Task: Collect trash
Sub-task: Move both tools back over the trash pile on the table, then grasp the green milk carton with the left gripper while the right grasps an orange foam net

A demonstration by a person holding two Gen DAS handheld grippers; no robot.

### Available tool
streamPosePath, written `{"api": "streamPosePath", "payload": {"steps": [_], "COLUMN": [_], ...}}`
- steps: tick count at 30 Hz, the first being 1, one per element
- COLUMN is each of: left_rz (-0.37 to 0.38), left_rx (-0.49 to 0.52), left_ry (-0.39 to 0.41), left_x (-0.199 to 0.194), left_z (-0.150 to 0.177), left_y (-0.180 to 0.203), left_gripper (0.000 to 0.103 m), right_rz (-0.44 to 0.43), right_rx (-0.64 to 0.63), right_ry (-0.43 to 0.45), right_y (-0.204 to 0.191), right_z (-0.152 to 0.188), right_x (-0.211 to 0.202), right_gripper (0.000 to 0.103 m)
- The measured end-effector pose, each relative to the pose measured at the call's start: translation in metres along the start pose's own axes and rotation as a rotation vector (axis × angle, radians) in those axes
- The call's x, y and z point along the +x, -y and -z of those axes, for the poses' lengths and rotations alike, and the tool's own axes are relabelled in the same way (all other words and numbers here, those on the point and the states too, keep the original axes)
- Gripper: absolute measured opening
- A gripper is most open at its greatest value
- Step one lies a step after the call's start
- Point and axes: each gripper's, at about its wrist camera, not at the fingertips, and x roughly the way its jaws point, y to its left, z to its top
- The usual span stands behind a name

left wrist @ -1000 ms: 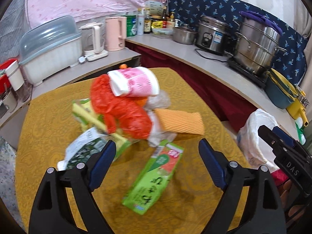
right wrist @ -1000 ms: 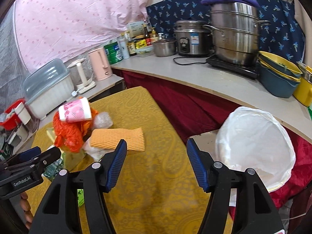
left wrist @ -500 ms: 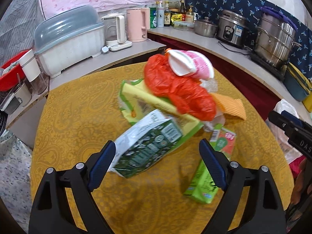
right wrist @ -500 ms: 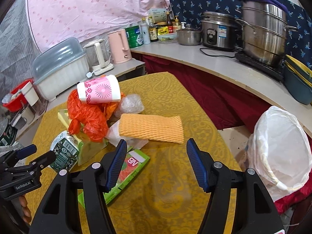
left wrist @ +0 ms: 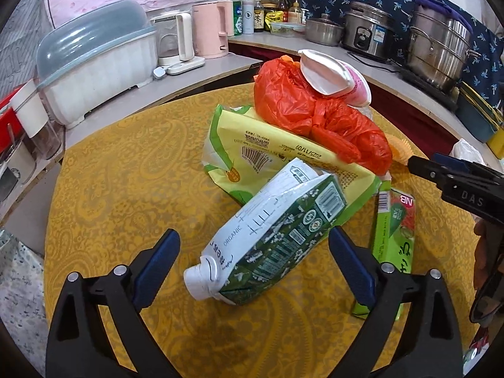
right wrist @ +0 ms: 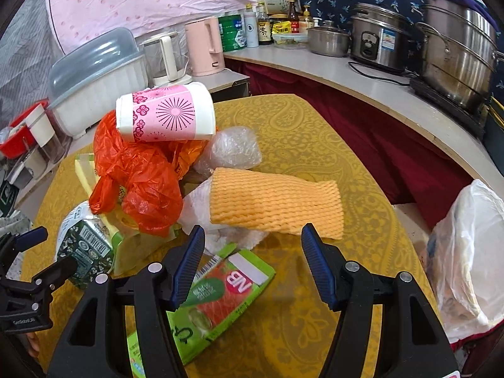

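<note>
A pile of trash lies on the yellow-clothed table (left wrist: 126, 189). A green and white carton (left wrist: 274, 230) rests on its side between the fingers of my left gripper (left wrist: 253, 239). Those jaws are opening and the pads stand clear of it. Behind it are a yellow-green packet (left wrist: 267, 148), a crumpled orange bag (left wrist: 315, 113) and a pink paper cup (right wrist: 163, 116) on top. My right gripper (right wrist: 252, 233) is open above a flat green box (right wrist: 217, 289) and white plastic, just short of an orange foam net (right wrist: 274, 201).
A bin lined with a white bag (right wrist: 466, 252) stands off the table's right edge. Behind the table, a counter (right wrist: 362, 78) carries kettles, bottles, a rice cooker and a steel steamer pot. A dish rack with a grey lid (left wrist: 94, 63) is at the left.
Both grippers came down and closer to the pile. The left one swung left until the carton lay between its jaws, which spread wider. The right one closed in on the foam net and green box.
</note>
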Motion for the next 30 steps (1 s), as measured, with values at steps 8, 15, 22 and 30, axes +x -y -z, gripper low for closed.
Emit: {"api": "streamPosePath", "payload": {"steps": [8, 15, 22, 30], "left_rz": [0.057, 0.090, 0.136, 0.177], "left_rx": [0.026, 0.066, 0.037, 0.023], "left_ry": [-0.048, -0.044, -0.065, -0.092], "left_x": [0.031, 0.027, 0.008, -0.003], "left_z": [-0.005, 0.001, 0.008, 0.021], "left_y": [-0.006, 0.007, 0.018, 0.040], "left_gripper": [0.090, 0.061, 0.024, 0.021], "right_rz": [0.012, 0.020, 0.021, 0.040], "right_rx": [-0.040, -0.057, -0.036, 0.023], "right_ry": [-0.019, -0.046, -0.067, -0.068], "right_y": [-0.013, -0.014, -0.003, 0.022], "right_z": [-0.013, -0.011, -0.001, 0.011], "right_x": [0.035, 0.052, 0.050, 0.035], "right_gripper": [0.067, 0.064, 0.053, 0.053]}}
